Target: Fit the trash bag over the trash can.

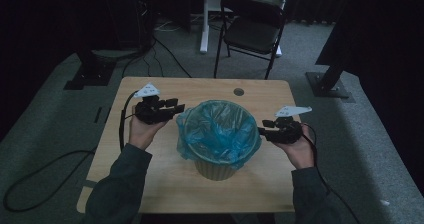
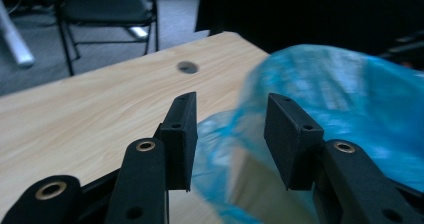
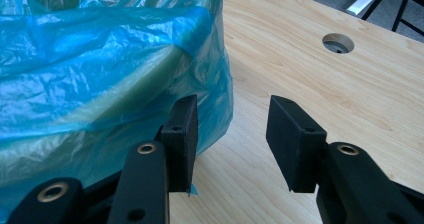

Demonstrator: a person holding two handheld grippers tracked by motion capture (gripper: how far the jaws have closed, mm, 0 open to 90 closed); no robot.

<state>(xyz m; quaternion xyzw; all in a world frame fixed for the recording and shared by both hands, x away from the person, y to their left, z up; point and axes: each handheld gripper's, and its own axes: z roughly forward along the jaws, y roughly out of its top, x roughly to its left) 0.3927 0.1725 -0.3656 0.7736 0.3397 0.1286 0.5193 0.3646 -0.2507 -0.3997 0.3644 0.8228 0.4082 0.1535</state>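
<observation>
A beige bin [image 1: 215, 166] lined with a blue plastic bag [image 1: 220, 129] stands in the middle of the wooden table [image 1: 150, 184]. The bag's edge is folded over the rim and hangs down outside. My left gripper [image 1: 177, 107] hovers just left of the rim and is open. In the left gripper view the bag [image 2: 340, 99] lies beyond the gap of my left gripper [image 2: 230, 114], with no pad pressing on it. My right gripper [image 1: 262, 130] is open at the rim's right side. In its own view, my right gripper [image 3: 232, 116] frames bare table, with the bag [image 3: 100, 59] beside one jaw.
A round cable hole [image 1: 238, 91] sits near the table's far edge. Behind the table stand a black folding chair [image 1: 252, 26] and a white desk leg [image 1: 204, 19]. Black stand bases [image 1: 330, 84] and cables lie on the grey carpet at both sides.
</observation>
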